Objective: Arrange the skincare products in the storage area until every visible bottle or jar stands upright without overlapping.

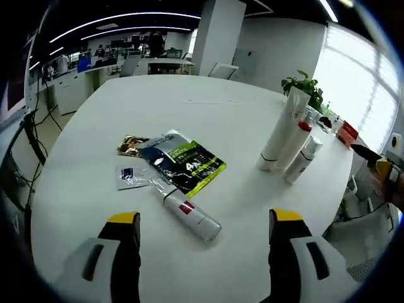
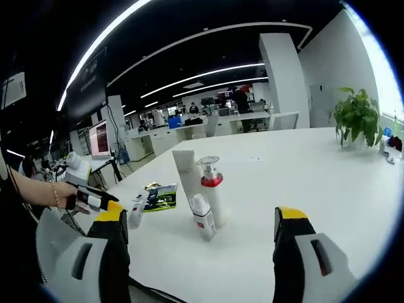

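1. We hold the left gripper (image 1: pixel 205 237) wide open and empty, just short of the fallen white bottle (image 1: pixel 189 214).
2. That bottle lies beside the green-black sachet (image 1: pixel 186 165), long axis diagonal (cap toward it).
3. Our right gripper (image 2: pixel 202 240), equally open, empty, faces the upright tube (image 2: pixel 187 172).

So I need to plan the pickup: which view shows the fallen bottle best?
The left gripper view: the fallen bottle lies on its side on the table, whole and unobstructed, between that gripper's open jaws. In the right gripper view it is small and partly hidden behind a jaw.
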